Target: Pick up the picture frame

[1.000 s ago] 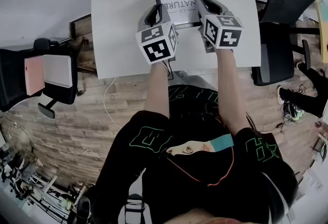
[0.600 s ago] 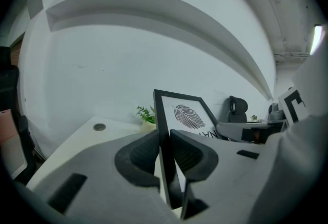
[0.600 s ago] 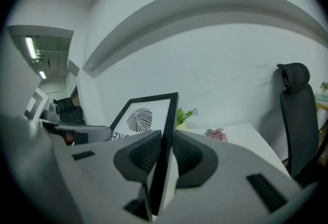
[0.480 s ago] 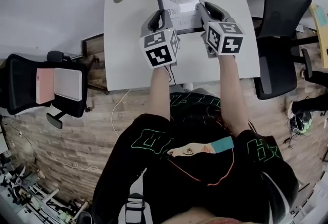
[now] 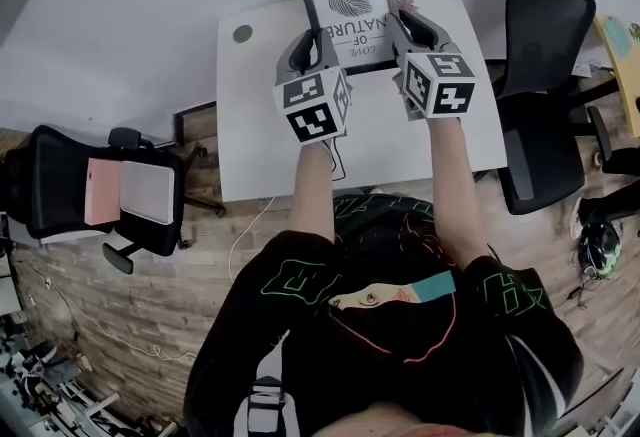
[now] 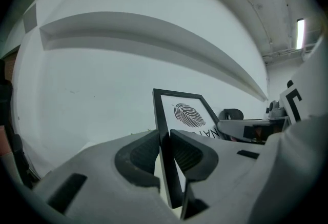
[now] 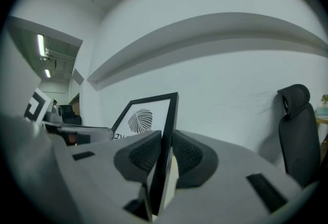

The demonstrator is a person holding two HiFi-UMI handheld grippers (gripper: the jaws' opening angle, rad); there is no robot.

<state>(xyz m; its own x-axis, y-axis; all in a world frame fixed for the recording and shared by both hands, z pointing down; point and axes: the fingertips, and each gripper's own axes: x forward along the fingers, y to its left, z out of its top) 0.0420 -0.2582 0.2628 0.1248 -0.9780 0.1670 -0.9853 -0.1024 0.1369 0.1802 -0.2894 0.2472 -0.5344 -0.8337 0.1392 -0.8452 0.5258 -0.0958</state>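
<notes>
The picture frame (image 5: 348,13) is black-edged, with a white print of a leaf and lettering, and it hangs in the air above the white table (image 5: 270,125). My left gripper (image 5: 313,47) is shut on its left edge and my right gripper (image 5: 404,29) is shut on its right edge. In the left gripper view the frame's black edge (image 6: 163,130) stands upright, pinched between the ribbed pads (image 6: 187,155). In the right gripper view the frame (image 7: 146,115) rises from between the pads (image 7: 143,155), which press on both faces.
A black office chair (image 5: 545,45) stands right of the table. Another chair (image 5: 110,195) with a pink and white pad on it stands on the wooden floor at the left. A round cable grommet (image 5: 242,33) marks the table's far left corner. A white wall lies behind.
Both grippers have risen together with the frame, which has come up off the table towards the camera. The plant and flower behind it are now mostly hidden by it.
</notes>
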